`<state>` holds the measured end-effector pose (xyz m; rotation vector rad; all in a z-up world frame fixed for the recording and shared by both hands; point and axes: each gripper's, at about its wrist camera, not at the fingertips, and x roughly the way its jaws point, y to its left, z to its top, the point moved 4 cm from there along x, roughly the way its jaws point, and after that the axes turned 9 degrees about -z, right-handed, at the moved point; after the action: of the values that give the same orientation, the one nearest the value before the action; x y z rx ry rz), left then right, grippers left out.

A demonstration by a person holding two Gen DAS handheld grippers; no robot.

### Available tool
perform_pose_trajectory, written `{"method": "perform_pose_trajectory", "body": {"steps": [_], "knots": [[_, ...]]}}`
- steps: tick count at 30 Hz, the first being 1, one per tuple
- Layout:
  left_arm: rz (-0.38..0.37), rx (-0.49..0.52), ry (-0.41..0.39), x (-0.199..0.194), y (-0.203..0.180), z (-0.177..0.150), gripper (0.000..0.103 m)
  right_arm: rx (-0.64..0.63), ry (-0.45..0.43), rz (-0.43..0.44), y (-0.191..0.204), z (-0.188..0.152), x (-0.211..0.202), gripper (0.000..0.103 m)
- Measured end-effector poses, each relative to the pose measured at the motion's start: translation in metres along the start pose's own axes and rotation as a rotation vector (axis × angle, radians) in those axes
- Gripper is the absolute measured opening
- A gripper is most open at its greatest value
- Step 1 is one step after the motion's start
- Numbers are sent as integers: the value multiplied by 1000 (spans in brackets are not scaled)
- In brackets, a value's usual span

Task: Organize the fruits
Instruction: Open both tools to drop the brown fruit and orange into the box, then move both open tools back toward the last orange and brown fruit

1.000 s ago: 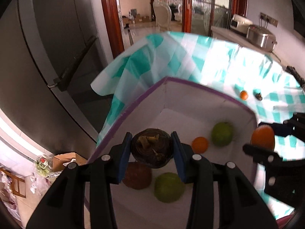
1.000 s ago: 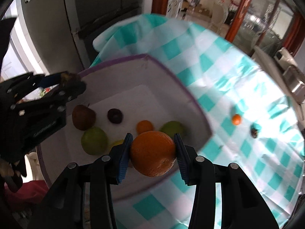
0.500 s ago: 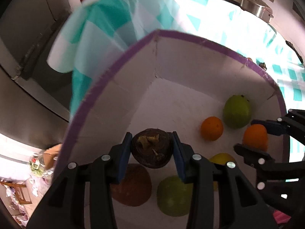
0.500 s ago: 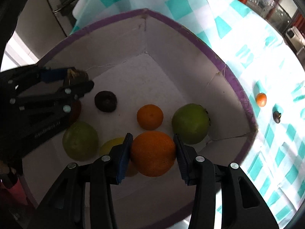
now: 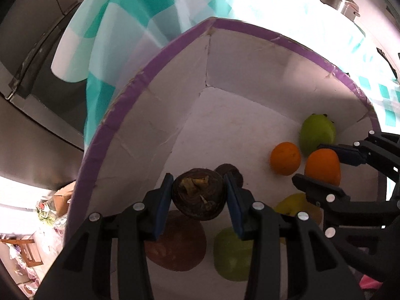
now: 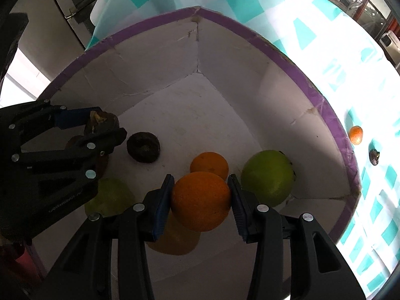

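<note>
My left gripper (image 5: 199,200) is shut on a dark purple mangosteen (image 5: 198,196) and holds it low inside the white box with a purple rim (image 5: 250,28). My right gripper (image 6: 200,200) is shut on a large orange (image 6: 200,201), also held inside the box (image 6: 295,71). On the box floor lie a smaller orange (image 6: 209,163), a green fruit (image 6: 267,177), another mangosteen (image 6: 143,147), a second green fruit (image 5: 232,255), a brown fruit (image 5: 176,243) and a yellow fruit (image 6: 175,237).
The box stands on a teal and white checked tablecloth (image 6: 312,30). A small orange (image 6: 355,135) and a small dark fruit (image 6: 374,156) lie on the cloth to the right of the box. A steel fridge (image 5: 30,50) stands beyond the table's left edge.
Both grippers have moved down and forward into the box with their fruits still held. The box floor and the fruits on it now look closer.
</note>
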<state>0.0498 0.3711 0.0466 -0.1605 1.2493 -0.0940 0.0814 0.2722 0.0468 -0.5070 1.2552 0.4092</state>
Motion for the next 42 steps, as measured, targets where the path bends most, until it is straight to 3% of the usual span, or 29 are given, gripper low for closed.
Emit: {"method": "perform_pose_trajectory", "body": {"steps": [11,13,15,26,29,33,37,42], "knots": [[48,-13,-40,-12,1,-1,43,-12,-31,8,-13,-2,-1,46],[62,-24,-47,-16,1,-1,45,-4,-56,19,-17,-2,-6,59],[88,-26,-62,-23,1,-1,58,-2,-83,32,-20,-2,-13,63],[259,-105,-160,-66,-26,-17,87,-51,-218,120,-43,-34,-48,66],[308,-114,-229,-85,-55,-22,95,-37,-280,159,-56,-54,-77,69],[391,-120,-364,-114,-105,-32,101,29,-362,197,-103,-85,-105,73],[342,-131,-450,-122,-159,-41,101,118,-372,196,-161,-123,-110,74],[247,23,-447,-100,-254,-46,101,267,-308,164,-233,-194,-85,74]]}}
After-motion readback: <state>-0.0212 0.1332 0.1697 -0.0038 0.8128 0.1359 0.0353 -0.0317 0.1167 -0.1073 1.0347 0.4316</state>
